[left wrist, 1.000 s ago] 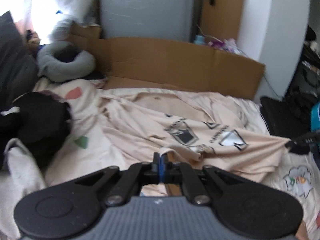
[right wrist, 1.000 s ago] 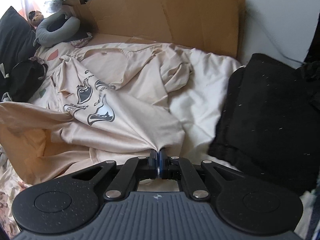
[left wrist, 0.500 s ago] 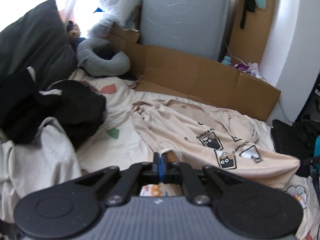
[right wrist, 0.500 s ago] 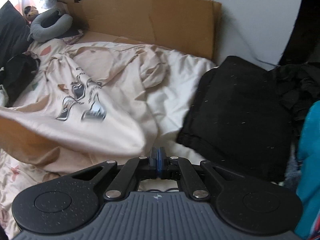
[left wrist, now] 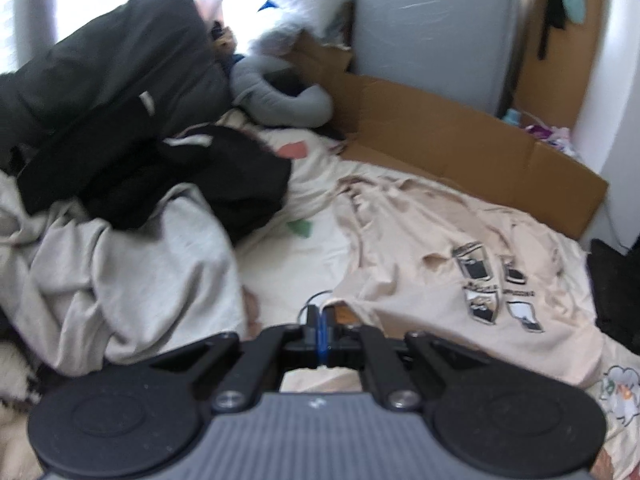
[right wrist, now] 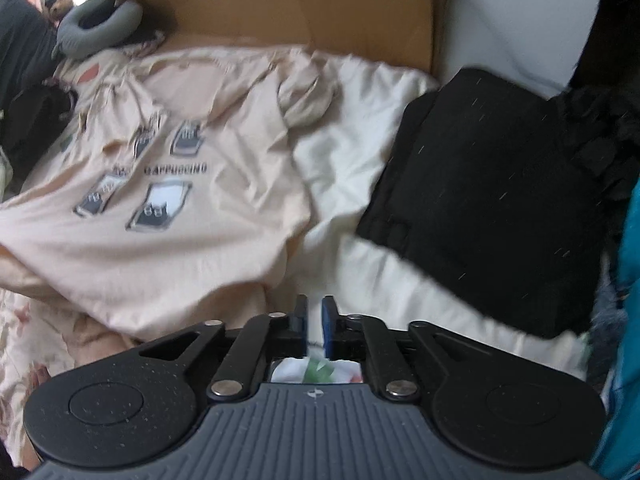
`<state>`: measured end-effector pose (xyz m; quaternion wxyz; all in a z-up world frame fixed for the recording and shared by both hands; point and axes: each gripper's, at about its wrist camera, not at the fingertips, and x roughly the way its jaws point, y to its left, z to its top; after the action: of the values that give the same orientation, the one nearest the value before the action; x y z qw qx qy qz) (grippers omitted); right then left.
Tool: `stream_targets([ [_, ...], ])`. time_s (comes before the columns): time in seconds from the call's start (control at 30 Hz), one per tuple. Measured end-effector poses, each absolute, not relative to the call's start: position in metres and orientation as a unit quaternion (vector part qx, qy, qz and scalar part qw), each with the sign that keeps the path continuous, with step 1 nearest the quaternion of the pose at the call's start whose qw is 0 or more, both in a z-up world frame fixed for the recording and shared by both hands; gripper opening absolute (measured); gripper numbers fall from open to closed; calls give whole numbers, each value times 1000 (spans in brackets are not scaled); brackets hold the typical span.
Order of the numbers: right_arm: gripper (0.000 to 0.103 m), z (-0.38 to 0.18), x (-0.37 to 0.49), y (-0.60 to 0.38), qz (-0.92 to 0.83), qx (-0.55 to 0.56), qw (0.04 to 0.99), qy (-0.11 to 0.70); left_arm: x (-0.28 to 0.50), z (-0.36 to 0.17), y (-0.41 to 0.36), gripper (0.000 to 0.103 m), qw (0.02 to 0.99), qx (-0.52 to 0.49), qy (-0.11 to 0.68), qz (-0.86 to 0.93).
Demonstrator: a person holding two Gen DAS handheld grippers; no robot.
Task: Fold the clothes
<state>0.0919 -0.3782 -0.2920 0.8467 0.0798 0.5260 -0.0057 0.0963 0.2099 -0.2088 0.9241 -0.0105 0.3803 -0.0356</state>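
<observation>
Beige shirt lies spread, print up, on the bed: soft, light, wrinkly, best pinched at hem corners; my left tool is closed, maybe on its edge, right tool slightly apart, empty

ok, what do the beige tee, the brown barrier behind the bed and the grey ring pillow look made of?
Beige tee: soft matte knit, probably cotton jersey; it creases and drapes limply, with a flat printed graphic.
Barrier: corrugated cardboard by its look; matte brown, straight fold creases, raw cut edges.
Ring pillow: matte grey fabric over soft stuffing, judging by its rounded, puffy form. The fibre cannot be told.
</observation>
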Motion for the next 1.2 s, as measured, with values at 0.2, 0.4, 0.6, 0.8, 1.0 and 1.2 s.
stream_targets([
  [0.2, 36, -332, 88, -359, 34, 91, 842, 530, 101, -213, 221, 0, 924, 0, 381, -11],
  [0.4, 47, -360, 102, -340, 66, 78, 839, 535, 110, -222, 223, 0, 919, 11, 395, -10],
  [0.6, 18, -375, 126, -335, 87, 84, 828, 548, 113, -226, 223, 0, 916, 11, 400, -9],
  [0.8, 0, -348, 124, -344, 80, 85, 832, 543, 113, -217, 223, 0, 917, 4, 398, -20],
  [1.0, 0, -299, 104, -368, 44, 96, 845, 524, 112, -199, 215, 0, 917, -20, 397, -46],
  [1.2, 0, -248, 85, -388, 15, 111, 859, 499, 106, -171, 205, 0, 918, -38, 389, -70],
])
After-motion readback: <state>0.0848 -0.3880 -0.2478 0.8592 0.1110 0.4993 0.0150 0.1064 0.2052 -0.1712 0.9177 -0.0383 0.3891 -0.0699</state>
